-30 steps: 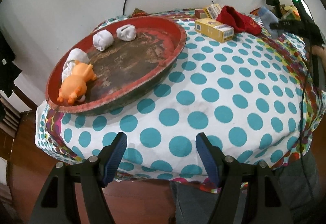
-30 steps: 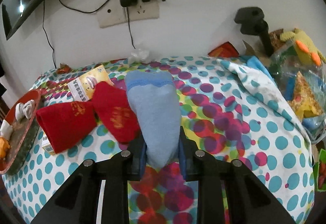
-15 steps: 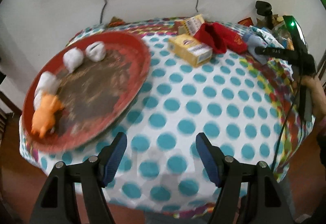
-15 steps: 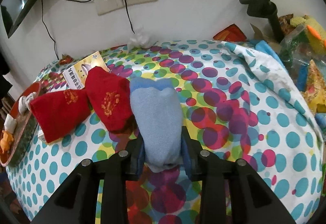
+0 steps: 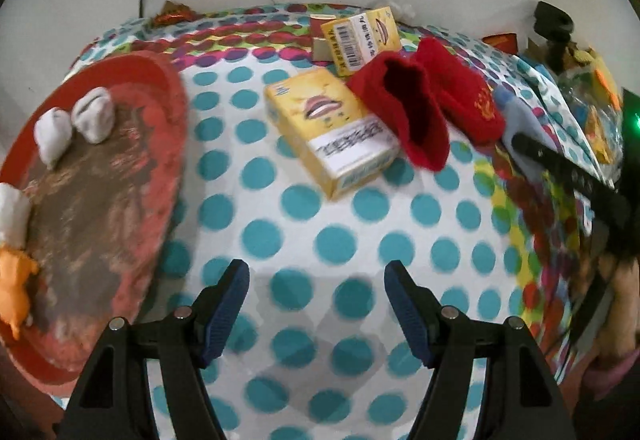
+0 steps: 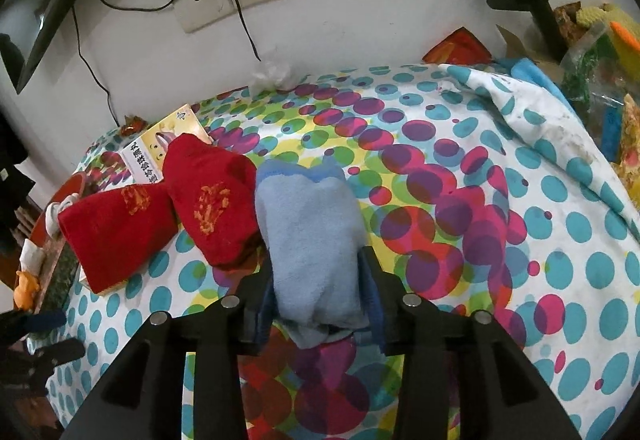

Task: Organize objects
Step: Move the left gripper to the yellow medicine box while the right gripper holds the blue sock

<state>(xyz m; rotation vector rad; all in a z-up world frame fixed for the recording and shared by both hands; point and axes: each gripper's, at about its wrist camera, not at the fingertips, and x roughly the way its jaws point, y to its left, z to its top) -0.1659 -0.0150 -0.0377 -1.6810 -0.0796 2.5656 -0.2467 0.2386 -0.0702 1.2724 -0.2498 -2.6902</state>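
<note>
Tray [image 5: 168,112], red-rimmed and worn brown inside, sits at the left edge of the table [image 5: 332,240], holding white rolled socks [image 5: 94,114] and an orange toy [image 5: 16,288]. The left tongs [image 5: 316,300] hang wide and empty over bare dotted cloth, near the tray and short of the yellow boxes. Further right lie the nearer yellow box [image 5: 336,132] and a second box [image 5: 362,36] behind it, with two red socks [image 6: 168,216] draped against them. Just beside the right-hand red sock, touching it, is the blue sock [image 6: 312,244], the thing being placed. It lies flat on the cloth with its heel end between the right tongs [image 6: 320,292], whose jaws are opening; the pads appear to be only just leaving the fabric, though I cannot tell if they are fully clear.

This looks like a release that lines the blue sock up beside the red pair. To do it well, the right tongs should open fully before pulling away, then back out along the sock's length rather than lift, so the soft fabric neither snags on a pad nor drags out of line. The left tongs should keep away from the red socks meanwhile.
</note>
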